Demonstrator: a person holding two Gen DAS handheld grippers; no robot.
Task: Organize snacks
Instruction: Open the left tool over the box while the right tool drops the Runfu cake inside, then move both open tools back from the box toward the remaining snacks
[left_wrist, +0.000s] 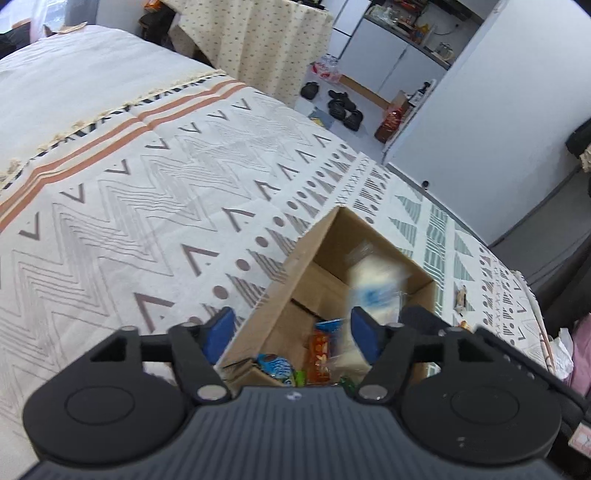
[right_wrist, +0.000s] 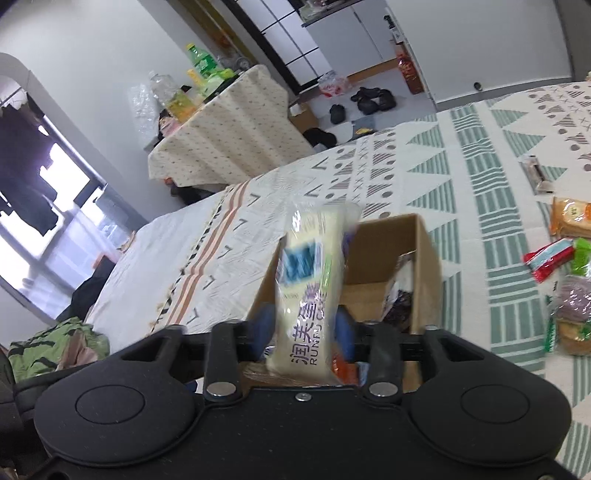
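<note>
We work over a bed covered by a patterned blanket, with an open cardboard box resting on it and already holding several wrapped snacks. More snack packets lie loose on the blanket well to the right of the box, not yet sorted. Our left claw hangs over the near corner of the box with its jaws spread and nothing between them. Our right claw sits above the box too, and the pale cake packet stands upright between its blue pads; the packet is smeared with motion blur, so we think it is slipping free and dropping rather than being gripped, though we cannot be sure the pads have fully let go. The risk from here, as we judge it, is the tall packet tipping as it lands, catching the box wall and flopping onto the blanket, since it is upright and near the left edge. It could also land on the snacks below and crush them.
</note>
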